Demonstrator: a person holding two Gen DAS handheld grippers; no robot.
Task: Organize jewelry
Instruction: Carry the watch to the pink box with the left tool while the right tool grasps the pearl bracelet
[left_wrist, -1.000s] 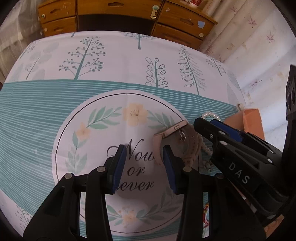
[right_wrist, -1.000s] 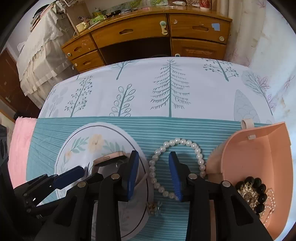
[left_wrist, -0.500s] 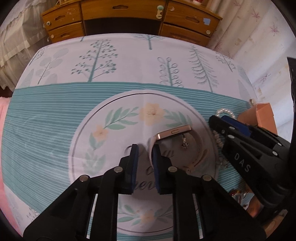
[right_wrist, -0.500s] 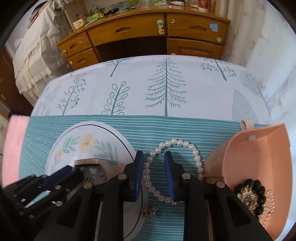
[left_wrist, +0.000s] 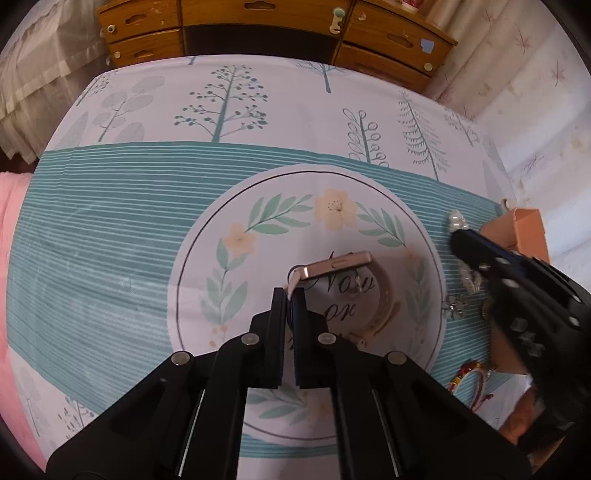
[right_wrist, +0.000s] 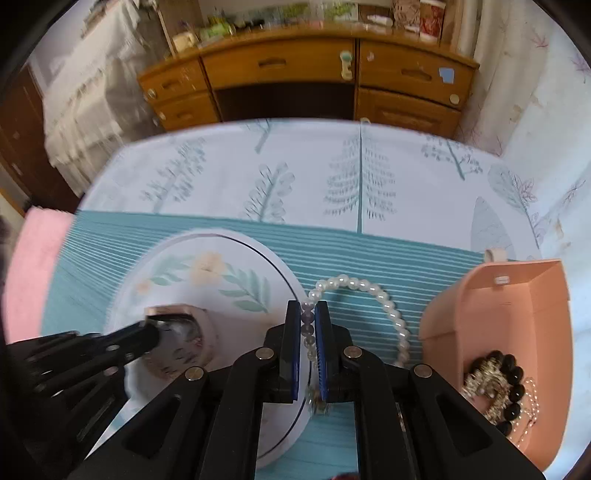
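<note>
**Two grips made, box partly filled**

Left wrist view:
- Left tool (left_wrist: 291, 295) clenched on the pale strap of the watch (left_wrist: 340, 263); jaws just closed down onto it, strap end pinched between the pads at the tips.
- Watch case just ahead of the tips, tilted; band curling away to the right over the printed circle on the cloth (left_wrist: 110, 221).
- Whether lifted clear of the surface or only dragging: cannot tell.
- Right tool (left_wrist: 458, 236) off to the right, over the pearls (left_wrist: 458, 220).
- Small clear trinket (left_wrist: 453, 307) and red bangle (left_wrist: 466, 373) loose on the cloth, near the box (left_wrist: 524, 229). Not yet stowed.

Right wrist view:
- Right tool (right_wrist: 306, 314) clenched on the pearls (right_wrist: 373, 290); jaws just closed, beads caught between the pads, rest of the loop arcing ahead and right toward the box.
- Box (right_wrist: 517, 314) open, just beside the loop on the right. Black bead bracelet (right_wrist: 511, 373) and a gold piece (right_wrist: 484, 384) already inside, with a fine chain.
- Left tool (right_wrist: 151, 334) low left on the watch (right_wrist: 173, 325), blurred.

Progress, as judged:
- Some pieces in the box, so partway through.
- Left to do: carry pearls and watch to the box, then trinket and bangle.
</note>
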